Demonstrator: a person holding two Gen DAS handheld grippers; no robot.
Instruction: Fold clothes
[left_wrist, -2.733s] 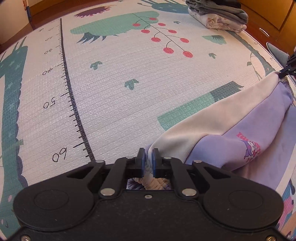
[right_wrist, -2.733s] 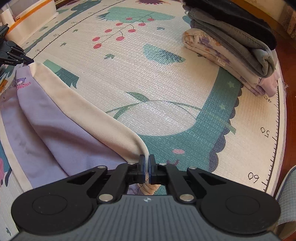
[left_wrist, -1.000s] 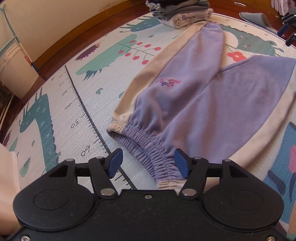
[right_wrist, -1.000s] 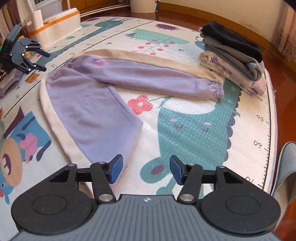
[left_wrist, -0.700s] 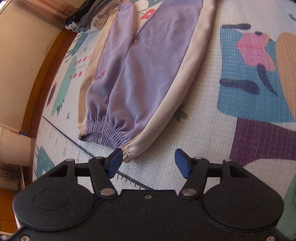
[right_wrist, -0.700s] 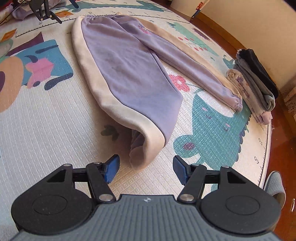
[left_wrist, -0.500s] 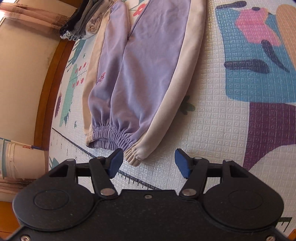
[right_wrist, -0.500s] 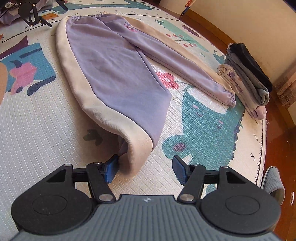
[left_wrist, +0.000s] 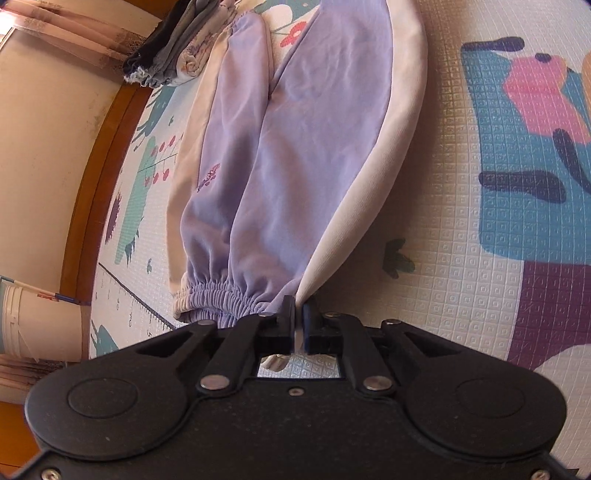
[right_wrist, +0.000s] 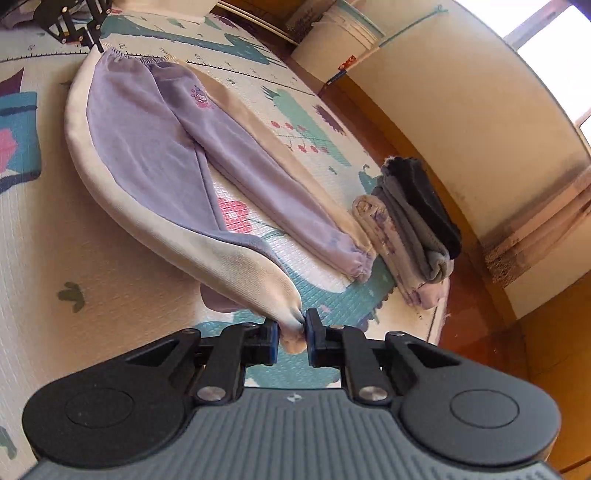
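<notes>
Lilac trousers (right_wrist: 155, 147) on mat (right_wrist: 55, 258), waistband corner in clenched left tongs (left_wrist: 298, 320), cuff in right tongs (right_wrist: 291, 334).

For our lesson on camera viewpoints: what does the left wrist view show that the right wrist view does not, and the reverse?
Only the left wrist view: the left tongs up close, shut on the trousers at the waistband corner. Only the right wrist view: the right tongs clamping the near leg's cuff, and the far leg's gathered cuff. Both: trousers, play mat, folded stack.
</notes>
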